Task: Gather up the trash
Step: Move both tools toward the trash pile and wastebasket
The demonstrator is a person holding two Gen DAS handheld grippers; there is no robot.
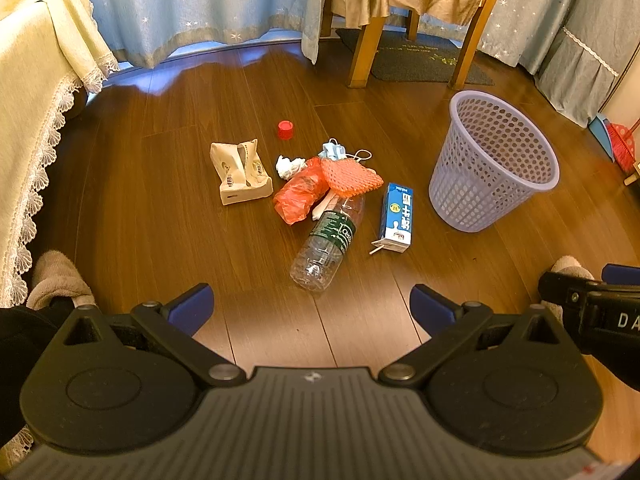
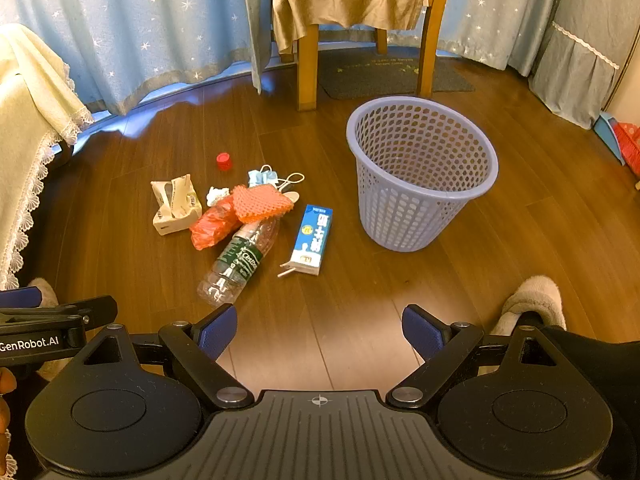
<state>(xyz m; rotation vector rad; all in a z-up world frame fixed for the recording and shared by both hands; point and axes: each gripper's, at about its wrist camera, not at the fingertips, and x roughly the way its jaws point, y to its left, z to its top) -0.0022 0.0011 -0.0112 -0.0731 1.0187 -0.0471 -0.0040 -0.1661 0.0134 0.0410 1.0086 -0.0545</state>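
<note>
Trash lies in a heap on the wooden floor: a clear plastic bottle [image 1: 327, 243] [image 2: 239, 259], a blue and white milk carton [image 1: 396, 218] [image 2: 309, 239], a red plastic bag [image 1: 298, 192] [image 2: 214, 222], an orange foam net [image 1: 350, 178] [image 2: 260, 203], a crumpled tissue [image 1: 289, 166], a blue face mask [image 1: 335, 150] [image 2: 264, 177], a beige tissue pack [image 1: 240, 171] [image 2: 175, 204] and a red bottle cap [image 1: 285, 129] [image 2: 224, 161]. A lilac mesh waste basket [image 1: 494, 164] [image 2: 420, 172] stands upright to the right. My left gripper [image 1: 312, 308] and right gripper [image 2: 319, 330] hang open above the floor, short of the heap, nothing between their fingers.
A wooden chair [image 1: 416, 20] [image 2: 360, 28] with a brown cover stands behind the basket on a dark mat. Blue starred curtains line the back. A cream lace cloth [image 1: 36, 100] hangs at the left. The person's grey slippers [image 1: 56, 280] [image 2: 532, 300] flank the grippers. A red broom [image 1: 622, 144] leans at right.
</note>
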